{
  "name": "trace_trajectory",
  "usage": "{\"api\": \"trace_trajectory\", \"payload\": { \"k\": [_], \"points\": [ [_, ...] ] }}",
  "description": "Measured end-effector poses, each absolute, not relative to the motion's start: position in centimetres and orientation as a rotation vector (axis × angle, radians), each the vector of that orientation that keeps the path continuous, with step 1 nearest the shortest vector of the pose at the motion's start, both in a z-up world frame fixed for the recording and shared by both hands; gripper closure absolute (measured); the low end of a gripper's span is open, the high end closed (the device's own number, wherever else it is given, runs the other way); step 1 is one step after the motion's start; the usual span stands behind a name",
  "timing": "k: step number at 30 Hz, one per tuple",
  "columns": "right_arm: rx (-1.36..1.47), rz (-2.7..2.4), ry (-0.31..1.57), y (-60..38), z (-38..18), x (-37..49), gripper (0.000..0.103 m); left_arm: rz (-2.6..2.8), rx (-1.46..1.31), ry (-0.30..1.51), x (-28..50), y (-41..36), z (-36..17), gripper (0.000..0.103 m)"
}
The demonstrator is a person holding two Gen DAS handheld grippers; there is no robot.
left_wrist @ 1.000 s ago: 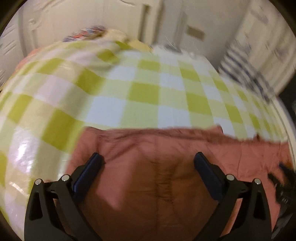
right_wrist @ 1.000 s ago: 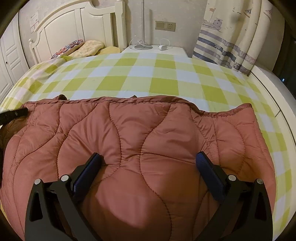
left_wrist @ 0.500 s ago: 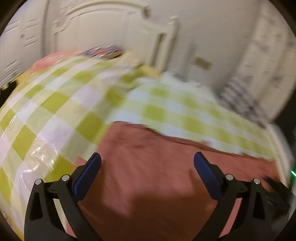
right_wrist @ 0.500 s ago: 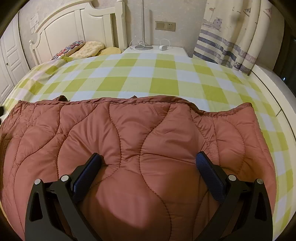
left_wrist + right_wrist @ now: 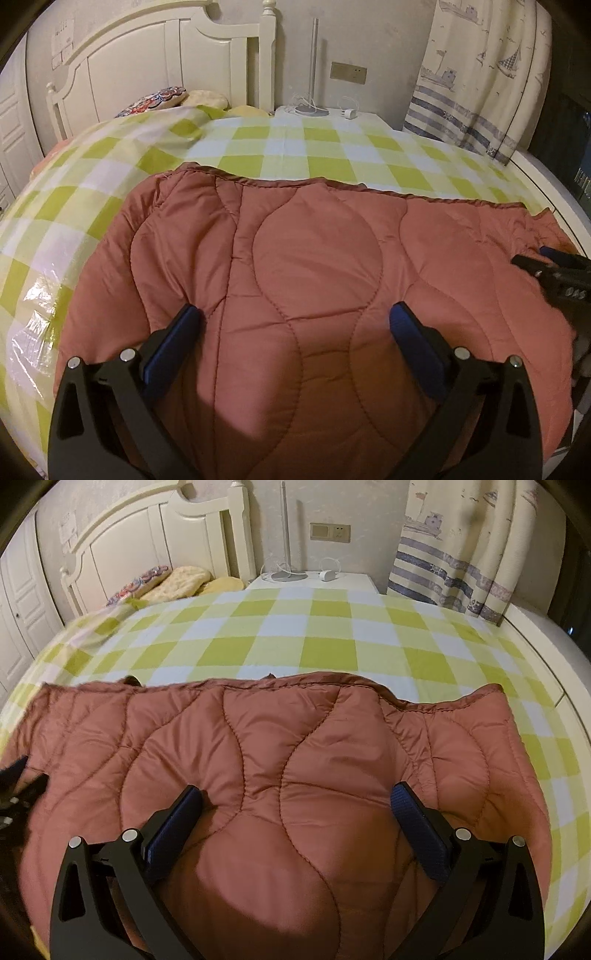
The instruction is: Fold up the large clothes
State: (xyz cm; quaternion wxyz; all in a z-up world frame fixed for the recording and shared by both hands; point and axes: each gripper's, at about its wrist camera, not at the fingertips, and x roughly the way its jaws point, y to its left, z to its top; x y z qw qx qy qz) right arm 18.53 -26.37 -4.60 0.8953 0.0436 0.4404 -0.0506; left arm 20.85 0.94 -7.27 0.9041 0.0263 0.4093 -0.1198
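Bed (image 5: 306, 155) in checked green sheet, quilted jacket (image 5: 317, 266) spread flat, curtain (image 5: 461, 546) behind

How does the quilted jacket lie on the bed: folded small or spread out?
Spread out: the quilted jacket lies wide across the checked bedspread.

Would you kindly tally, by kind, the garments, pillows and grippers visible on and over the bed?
Quilted garments: 1, the rust-red quilted jacket spread on the checked bedspread.
Pillows: 2, the patterned pillow and the yellow pillow by the headboard.
Grippers: 2, the left gripper and the right gripper, both open.
Total: 5.
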Motion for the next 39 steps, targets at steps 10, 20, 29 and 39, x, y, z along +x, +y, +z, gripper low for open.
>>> {"api": "trace_trajectory", "payload": {
  "k": [10,20,29,39],
  "points": [
    [-0.091,0.031,0.856,-17.5,-4.3,14.6,0.005,-0.248,0.054,0.842,20.6,0.9,-7.2,0.002],
    [0.008,-0.135,0.827,-23.7,-2.3,13.7,0.005,-0.244,0.058,0.842,20.2,0.9,-7.1,0.002],
    [0.104,-0.210,0.878,-27.7,-4.8,14.2,0.004,-0.249,0.062,0.839,20.1,0.8,-7.0,0.002],
    [0.123,-0.194,0.875,-29.0,-5.0,14.0,0.004,-0.328,0.221,0.735,13.6,-6.3,-3.2,0.002]
  ]
}}
